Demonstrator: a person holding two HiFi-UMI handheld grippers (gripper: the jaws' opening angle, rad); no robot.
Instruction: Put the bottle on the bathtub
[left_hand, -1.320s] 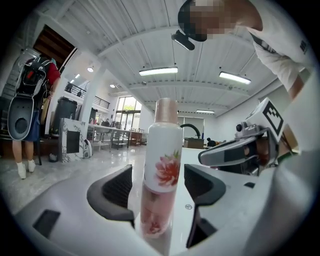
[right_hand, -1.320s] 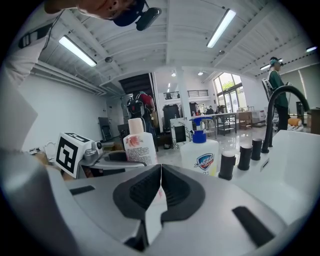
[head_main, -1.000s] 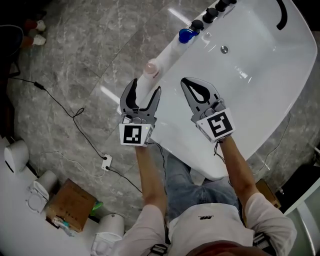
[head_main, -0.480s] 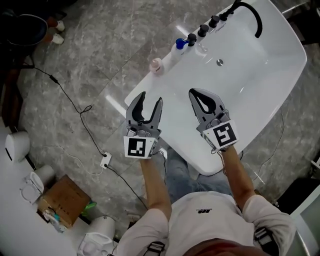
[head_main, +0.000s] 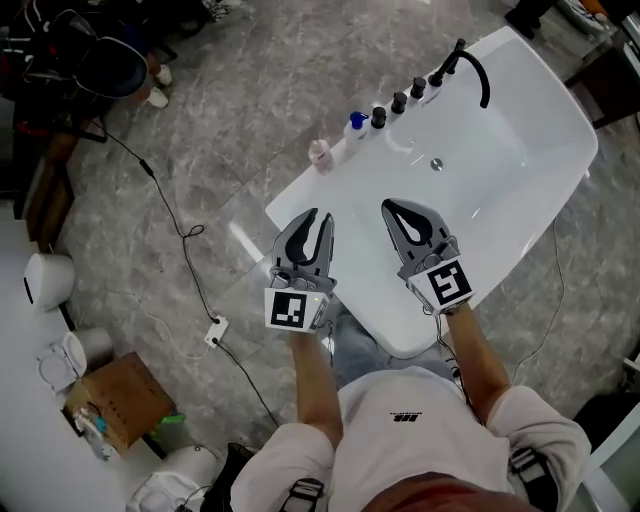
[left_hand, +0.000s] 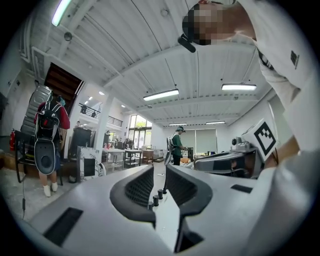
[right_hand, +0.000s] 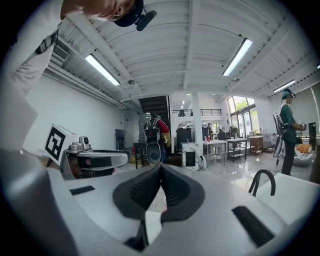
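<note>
From the head view, the bottle with its pale pink cap stands on the rim of the white bathtub. It is just beside a blue-capped container and the row of black knobs leading to the black faucet. Both hand-held grippers hang over the near end of the tub, well apart from the bottle. The left hand-held gripper is slightly released and the right hand-held gripper is clenched.

In the left gripper view, the left gripper's jaws stand a narrow gap apart with nothing between them, and the knobs show beyond.

In the right gripper view, the right gripper's jaws meet at the tips, empty. The faucet curves up at the right.
</note>
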